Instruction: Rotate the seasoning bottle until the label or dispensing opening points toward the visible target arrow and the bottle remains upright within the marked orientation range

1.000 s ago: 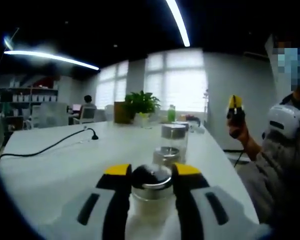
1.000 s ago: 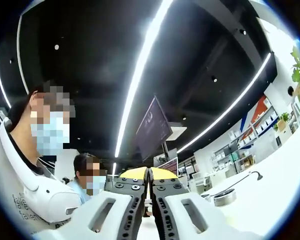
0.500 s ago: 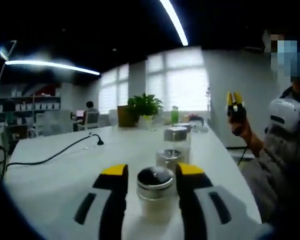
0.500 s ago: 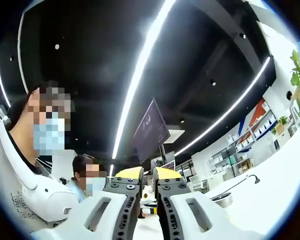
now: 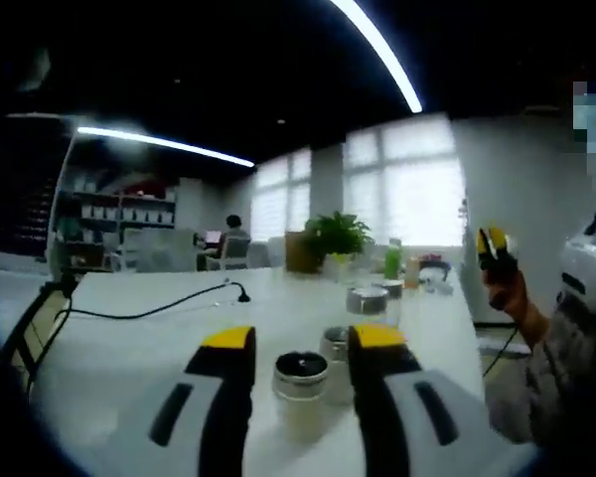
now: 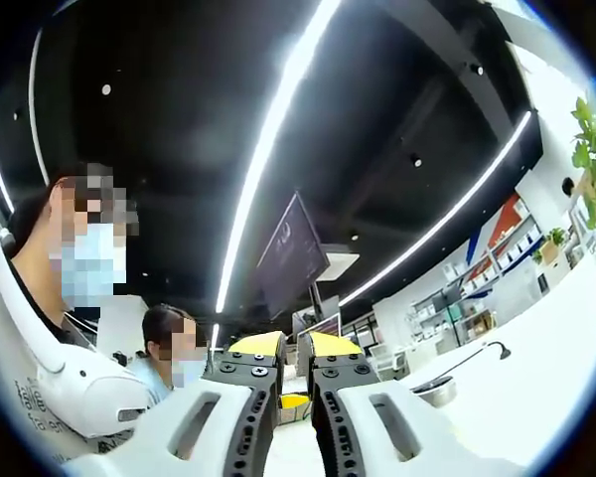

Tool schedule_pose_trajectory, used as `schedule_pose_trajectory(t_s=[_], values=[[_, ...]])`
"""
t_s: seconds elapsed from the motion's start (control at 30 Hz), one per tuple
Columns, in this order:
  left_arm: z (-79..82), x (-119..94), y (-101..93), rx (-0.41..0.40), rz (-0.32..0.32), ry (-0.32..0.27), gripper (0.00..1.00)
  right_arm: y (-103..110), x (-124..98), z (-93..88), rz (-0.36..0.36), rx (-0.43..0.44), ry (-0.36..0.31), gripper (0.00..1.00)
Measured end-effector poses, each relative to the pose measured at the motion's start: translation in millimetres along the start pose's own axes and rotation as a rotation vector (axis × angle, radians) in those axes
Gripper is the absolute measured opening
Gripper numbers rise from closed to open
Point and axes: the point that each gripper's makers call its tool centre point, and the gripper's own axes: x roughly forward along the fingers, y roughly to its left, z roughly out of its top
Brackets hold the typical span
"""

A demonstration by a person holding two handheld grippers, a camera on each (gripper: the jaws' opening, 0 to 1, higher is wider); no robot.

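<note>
The seasoning bottle (image 5: 300, 390), clear glass with a silver cap, stands upright on the white table (image 5: 149, 348). It sits in the gap between the yellow-tipped jaws of my left gripper (image 5: 303, 338), which is open; neither jaw touches the bottle. Off to the right, a person's hand holds my right gripper (image 5: 492, 243) up in the air, well away from the bottle. In the right gripper view that gripper (image 6: 290, 344) points up at the ceiling, its jaws a narrow gap apart with nothing between them.
A second silver-capped jar (image 5: 334, 345) stands just behind the bottle and a third jar (image 5: 370, 301) farther back. A black cable (image 5: 169, 306) crosses the table's left side. A potted plant (image 5: 336, 237) and a green bottle (image 5: 392, 258) stand at the far end. A chair (image 5: 35, 328) is at the left.
My left gripper let go of the seasoning bottle and drew back, leaving it standing on the table. My right gripper's jaws parted a little.
</note>
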Motion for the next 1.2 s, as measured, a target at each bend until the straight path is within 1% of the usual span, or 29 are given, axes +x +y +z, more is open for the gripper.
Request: schedule_pose_trajectory(t_s=[0.07,0.13,0.17,0.23,0.3,0.33,0.37,0.4,0.47,0.5,0.57,0.63,0.67,0.87,1.1,1.2], values=[[-5.6,3,3.0,0.011,0.037,0.021,0.39,0,1,-1.2,-0.001,-0.001,0.005,0.07],[-13.8,8,2.6,-0.006,0.048,0.051,0.40,0,2,-1.6,-0.004,-0.011,0.008,0.07],[-17.8,11,0.9,-0.025,0.045,0.062,0.42,0,2,-1.8,-0.004,-0.015,0.010,0.07],[-21.7,18,-2.2,-0.049,0.040,0.055,0.46,0,2,-3.5,-0.005,-0.019,0.018,0.07],[-26.9,24,-6.6,-0.061,0.038,0.057,0.45,-1,3,-6.1,-0.007,-0.012,0.023,0.06],[-28.9,26,-7.1,-0.050,0.045,0.063,0.44,-1,3,-6.5,-0.008,-0.011,0.023,0.06],[-30.4,27,-7.4,-0.028,0.040,0.069,0.43,-2,2,-6.9,-0.009,-0.009,0.024,0.06],[-31.5,29,-8.8,-0.023,0.027,0.073,0.42,-2,2,-6.9,-0.010,-0.008,0.024,0.06],[-31.5,30,-11.2,-0.016,0.022,0.070,0.42,-1,2,-5.9,-0.008,-0.010,0.022,0.06],[-32.1,31,-12.0,0.001,0.024,0.074,0.41,-1,2,-5.2,-0.008,-0.012,0.020,0.06],[-35.2,33,-11.9,0.023,0.030,0.088,0.36,-1,2,-4.8,-0.007,-0.011,0.016,0.06],[-34.1,34,-9.2,0.046,0.034,0.081,0.32,-1,1,-6.0,-0.008,-0.005,0.016,0.06],[-34.4,34,-9.4,0.025,0.033,0.082,0.32,-2,1,-5.9,-0.008,-0.001,0.016,0.06],[-34.3,33,-10.4,0.027,0.007,0.078,0.32,-1,1,-4.5,-0.002,-0.007,0.018,0.05],[-35.0,33,-9.4,0.003,-0.062,0.077,0.32,-1,1,-6.7,-0.005,-0.002,0.020,0.03],[-35.2,33,-10.7,0.009,-0.077,0.076,0.32,-1,1,-5.9,-0.002,-0.007,0.020,0.03]])
